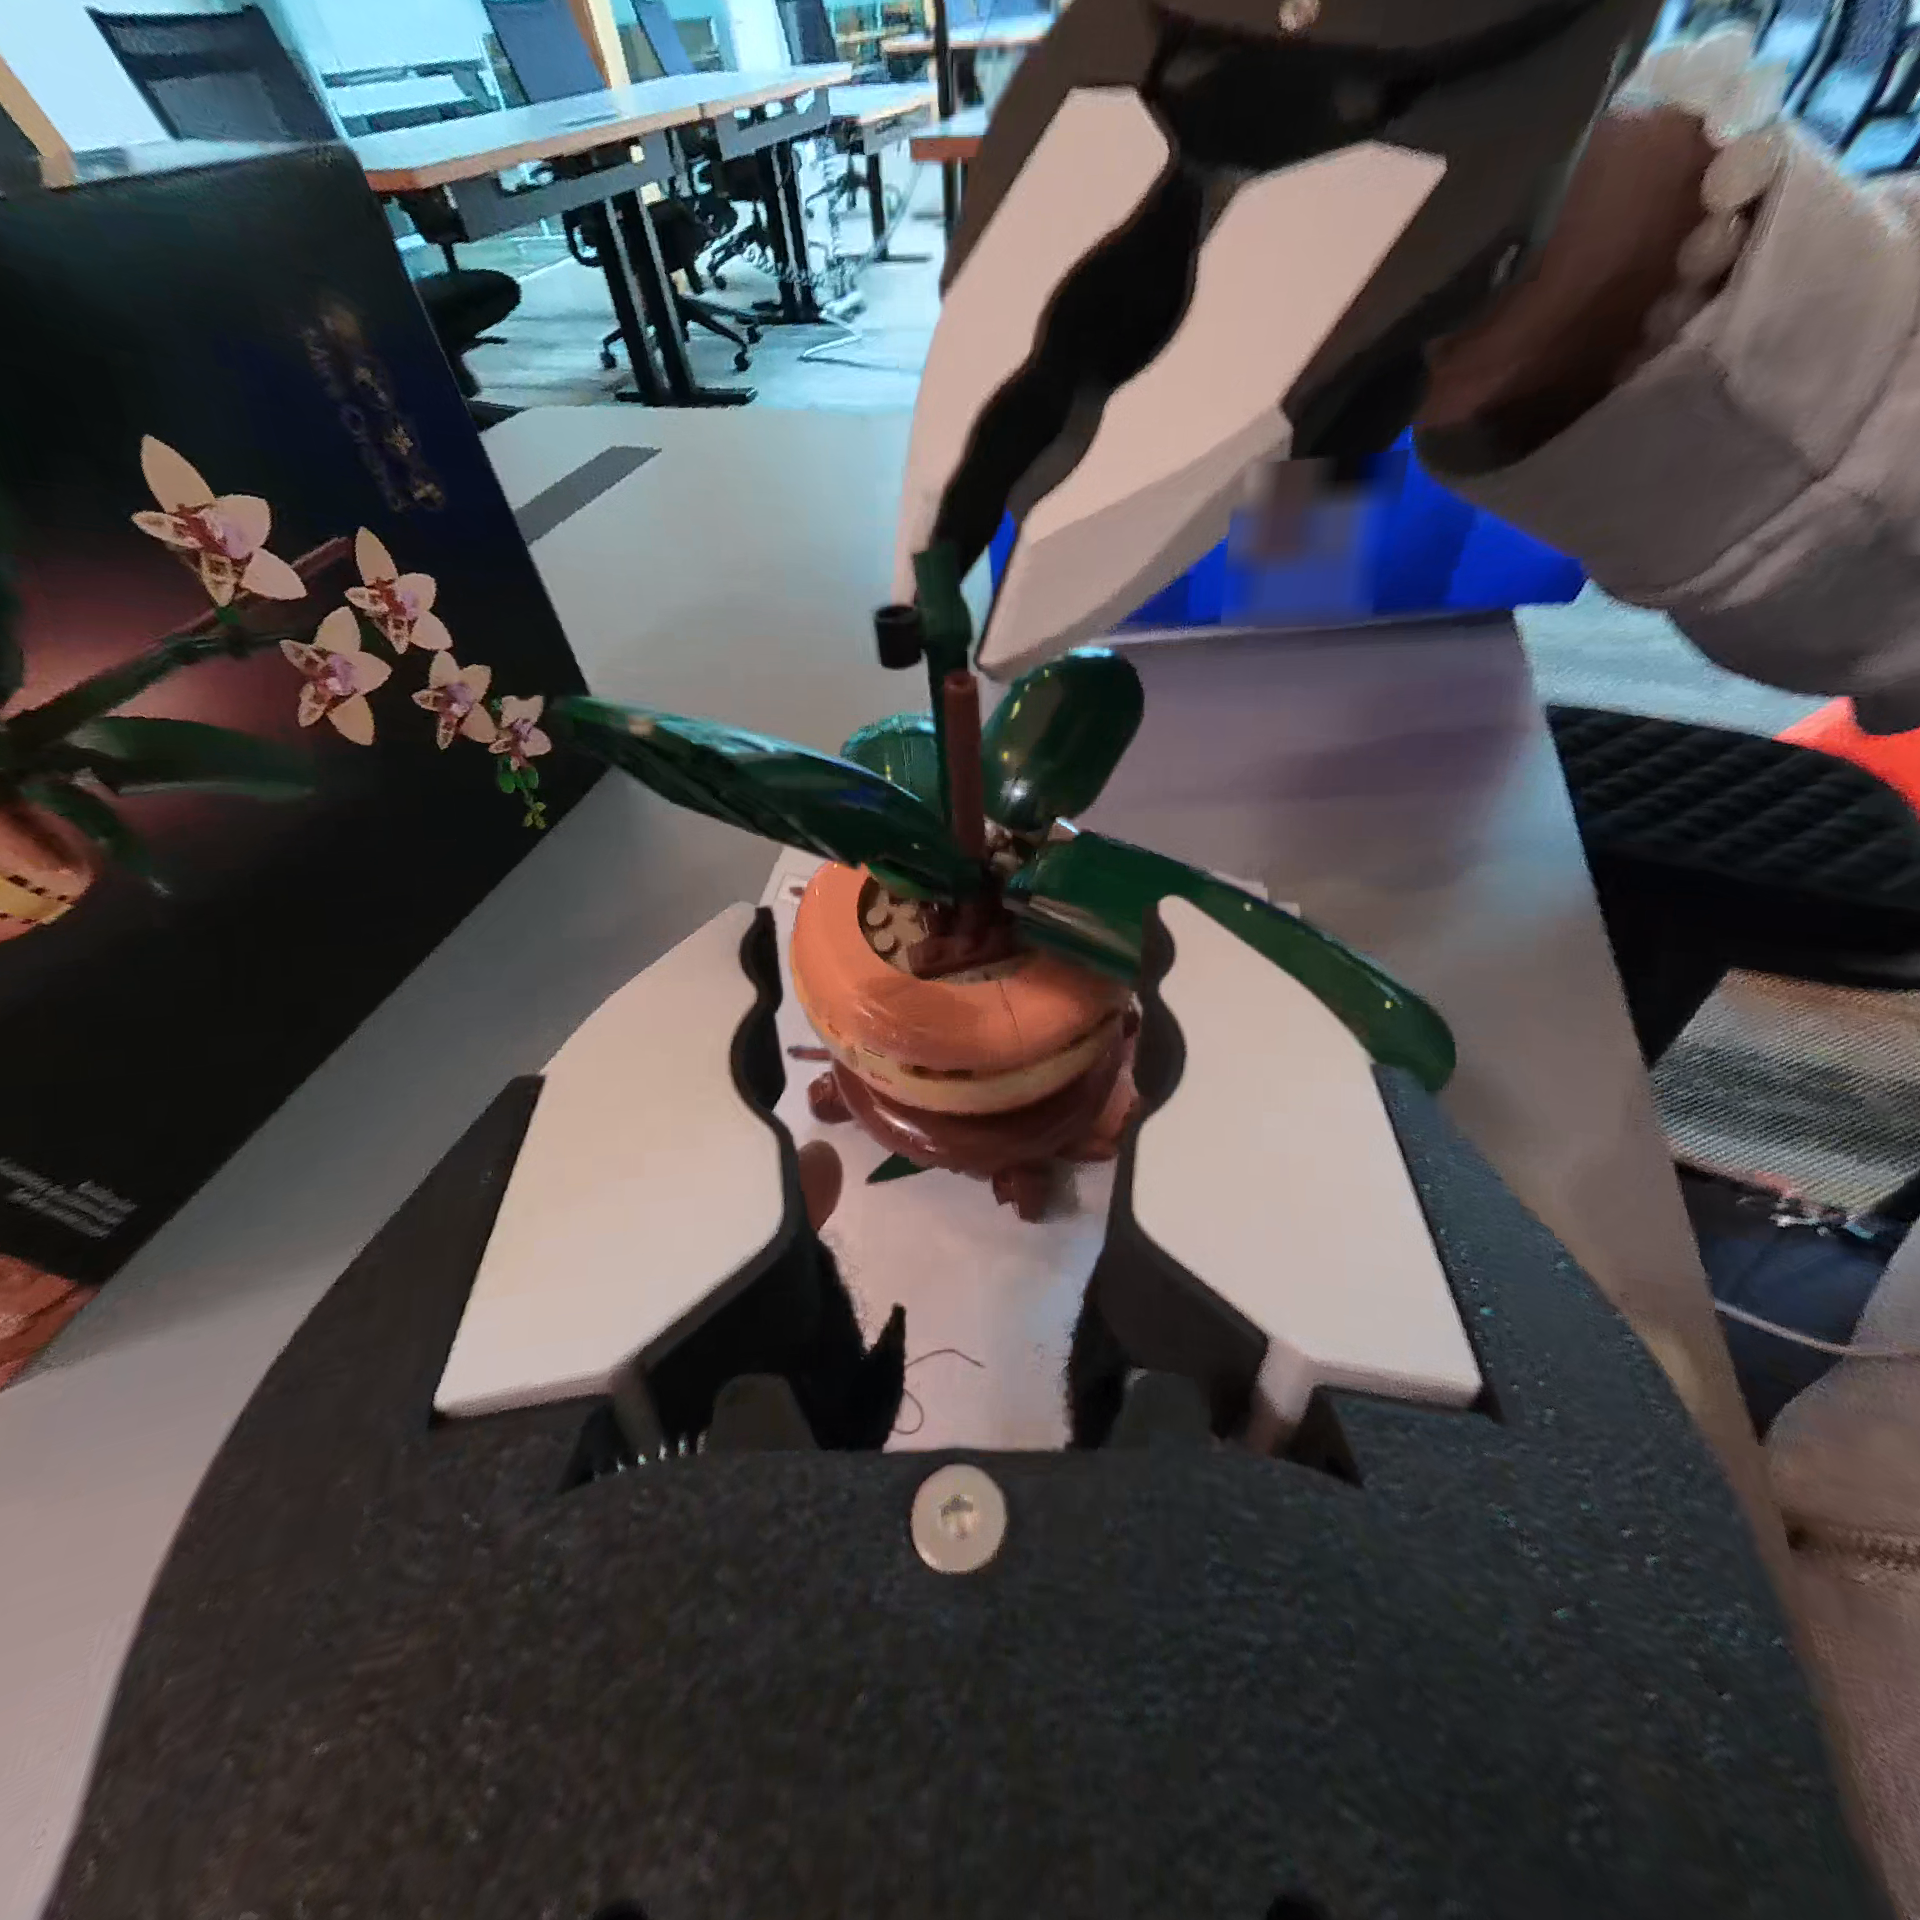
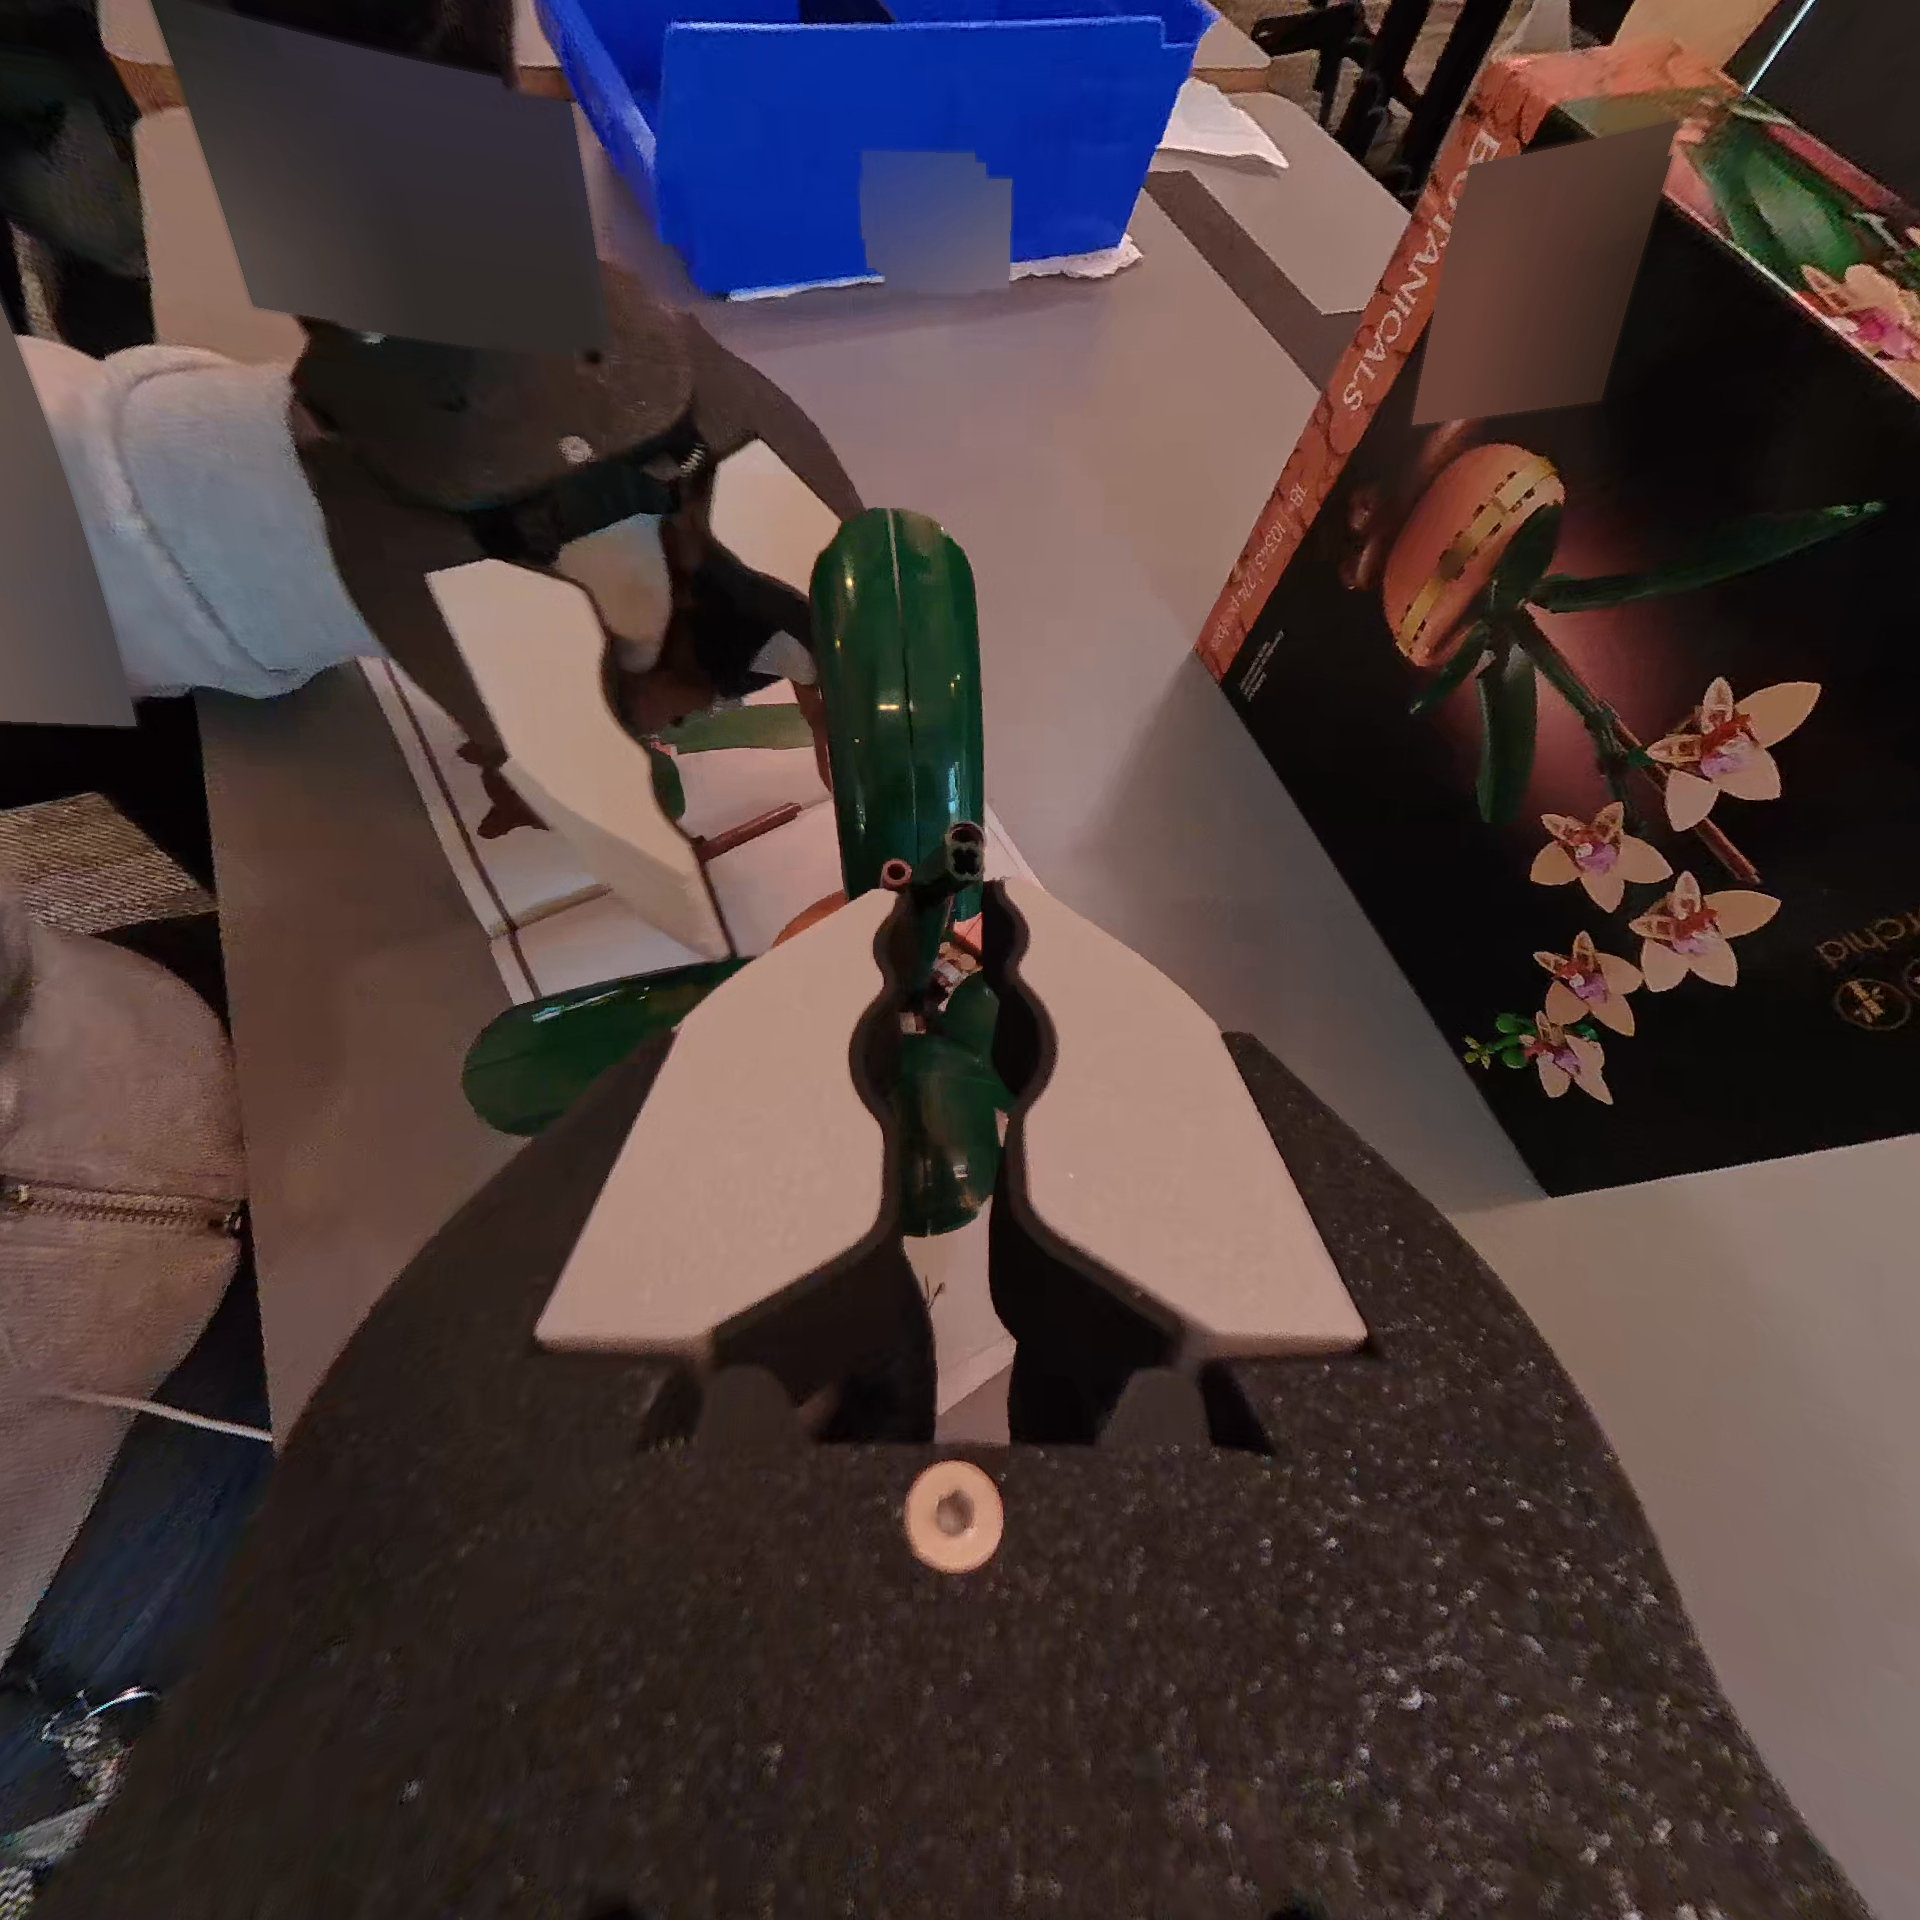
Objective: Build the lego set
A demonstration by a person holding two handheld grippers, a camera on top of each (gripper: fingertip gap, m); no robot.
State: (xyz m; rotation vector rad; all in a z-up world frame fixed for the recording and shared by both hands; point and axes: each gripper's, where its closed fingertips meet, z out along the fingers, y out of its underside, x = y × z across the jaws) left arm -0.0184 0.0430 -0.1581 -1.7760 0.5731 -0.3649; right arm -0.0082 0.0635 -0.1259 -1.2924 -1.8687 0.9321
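A Lego orchid stands on a white sheet: a tan pot on a brown base, with dark green leaves and an upright brown stem. My left gripper is shut on the pot, one finger on each side. My right gripper comes in from above, also seen in the left wrist view. It is shut on a dark green stem piece with a black connector at its lower end. The piece hangs just above and left of the brown stem's top.
The set's dark box stands on the grey table, left of the plant in the left wrist view and also seen in the right wrist view. A blue bin sits behind. A loose brown rod lies on the sheet. The table edge runs close on the right. There is about 5 cm between the tips of the two grippers.
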